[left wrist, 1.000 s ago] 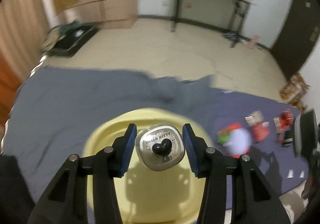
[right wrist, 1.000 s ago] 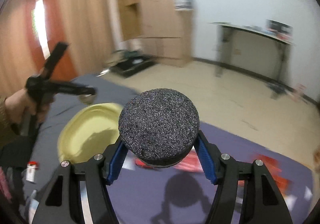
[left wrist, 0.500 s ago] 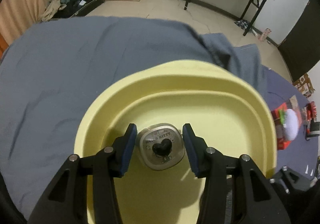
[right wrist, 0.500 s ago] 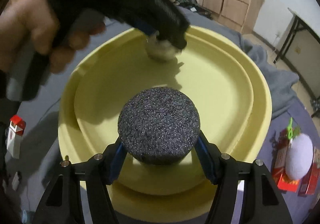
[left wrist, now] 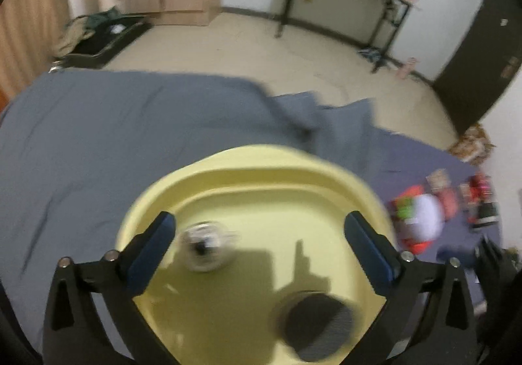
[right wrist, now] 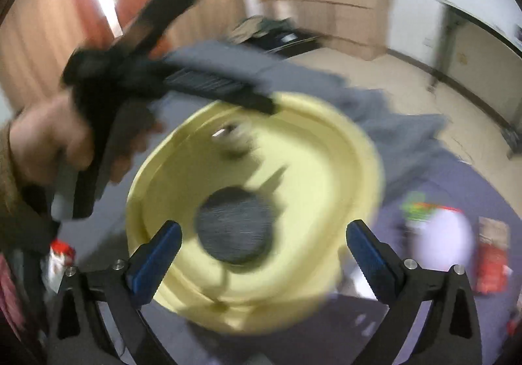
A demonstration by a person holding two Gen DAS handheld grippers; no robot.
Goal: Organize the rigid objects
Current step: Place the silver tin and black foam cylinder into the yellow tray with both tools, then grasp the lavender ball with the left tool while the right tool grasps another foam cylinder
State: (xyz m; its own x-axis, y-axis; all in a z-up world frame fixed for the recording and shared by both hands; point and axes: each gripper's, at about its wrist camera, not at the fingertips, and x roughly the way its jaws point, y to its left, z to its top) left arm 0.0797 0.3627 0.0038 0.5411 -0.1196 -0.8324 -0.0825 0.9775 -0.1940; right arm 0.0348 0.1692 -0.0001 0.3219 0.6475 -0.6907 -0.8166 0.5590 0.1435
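A yellow basin point(left wrist: 261, 169) sits on the grey bedsheet; it also shows in the right wrist view point(right wrist: 352, 143). Inside it lie a small silver tin point(left wrist: 205, 242) with a black heart knob and a black foam disc point(left wrist: 318, 324). My left gripper point(left wrist: 259, 246) is open and empty above the basin, the tin near its left finger. My right gripper point(right wrist: 262, 249) is open and empty above the disc point(right wrist: 235, 228). The tin point(right wrist: 233, 140) lies at the basin's far side. The frames are blurred by motion.
The left gripper body and the hand holding it point(right wrist: 49, 143) cross the upper left of the right wrist view. Red packets and a white round object point(left wrist: 424, 215) lie on the sheet right of the basin. A red-and-white box point(right wrist: 60, 254) lies at the left.
Both grippers have opened and let go: the tin and the foam disc now lie in the basin. Both grippers have drawn back and up from it.
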